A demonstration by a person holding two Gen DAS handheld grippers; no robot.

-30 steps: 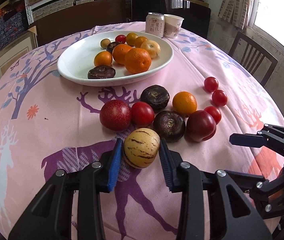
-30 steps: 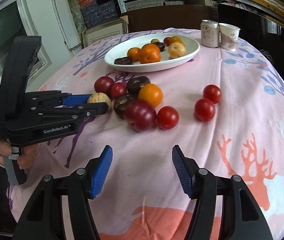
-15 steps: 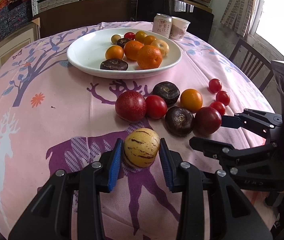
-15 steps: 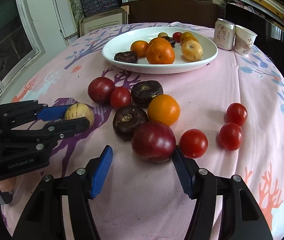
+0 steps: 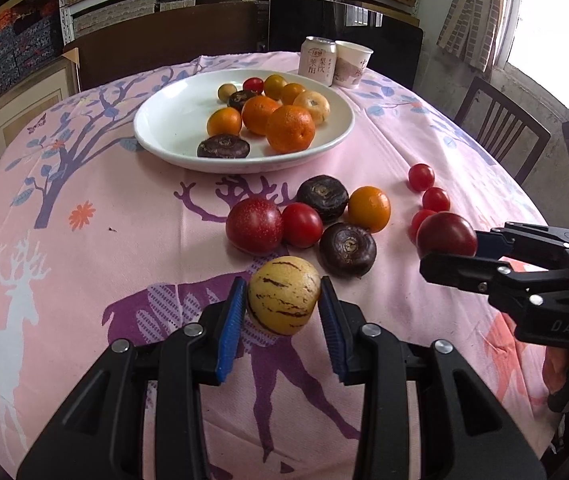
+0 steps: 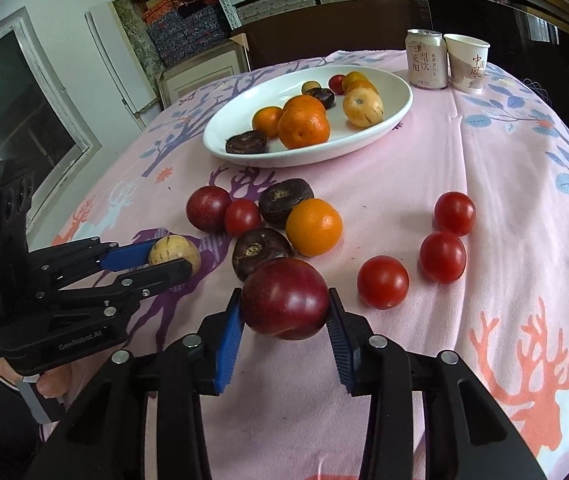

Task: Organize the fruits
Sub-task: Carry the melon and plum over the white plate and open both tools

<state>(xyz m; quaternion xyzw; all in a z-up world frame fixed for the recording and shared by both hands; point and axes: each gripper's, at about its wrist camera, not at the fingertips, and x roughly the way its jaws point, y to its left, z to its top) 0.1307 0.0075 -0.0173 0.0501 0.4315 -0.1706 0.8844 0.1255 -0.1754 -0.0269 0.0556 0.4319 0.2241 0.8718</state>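
My left gripper (image 5: 281,285) is shut on a yellow fruit with dark stripes (image 5: 283,304), held just above the pink tablecloth. The jaws of my right gripper (image 6: 283,294) are closing, and their blue pads press both sides of a dark red plum (image 6: 284,298). That plum (image 5: 446,234) also shows at the right of the left wrist view. Loose on the cloth lie a red plum (image 5: 254,224), a tomato (image 5: 301,224), two dark brown fruits (image 5: 323,196), an orange (image 5: 369,208) and three small tomatoes (image 6: 442,256). A white plate (image 5: 164,120) farther back holds several fruits.
A drinks can (image 5: 317,60) and a paper cup (image 5: 352,63) stand behind the plate. A wooden chair (image 5: 500,128) is off the table's right side. Shelves and boxes line the back wall. A hand (image 6: 50,380) holds the left gripper's handle.
My right gripper moved forward to the dark red plum, closed its pads on it and raised it a little. The left gripper kept hold of the striped fruit.
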